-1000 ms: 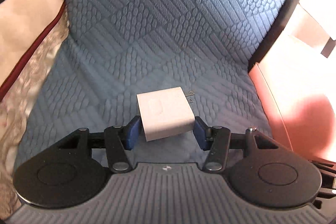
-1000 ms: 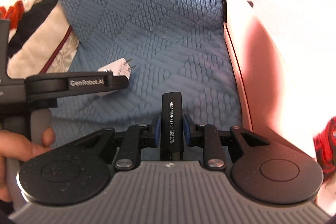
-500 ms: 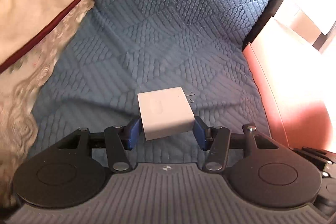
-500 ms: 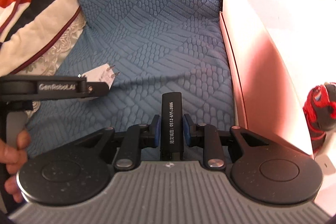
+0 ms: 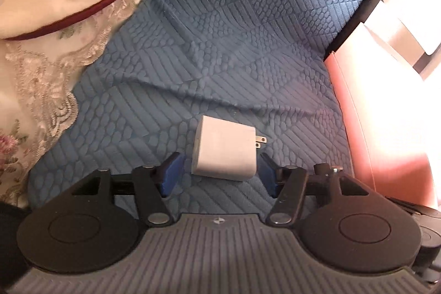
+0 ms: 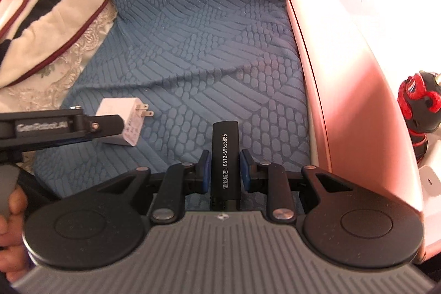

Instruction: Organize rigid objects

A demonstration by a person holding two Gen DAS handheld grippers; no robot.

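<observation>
A white plug adapter (image 5: 224, 153) lies on the blue quilted seat (image 5: 220, 59), prongs pointing right. My left gripper (image 5: 219, 172) is open, its blue pads apart on either side of the adapter with a gap on the left. The adapter also shows in the right wrist view (image 6: 121, 123), beside the left gripper's arm (image 6: 60, 126). My right gripper (image 6: 224, 170) is shut on a black stick with white printed digits (image 6: 224, 156), held above the seat.
A pink-white box (image 6: 344, 73) stands along the seat's right side, holding a red and black figure (image 6: 419, 106) and a white item (image 6: 430, 178). Patterned cloth with lace trim (image 5: 46, 46) lies at the left.
My left gripper has opened and let go of the white adapter, which now rests on the seat, turned a little. The right gripper still holds the black stick and has shifted slightly.
</observation>
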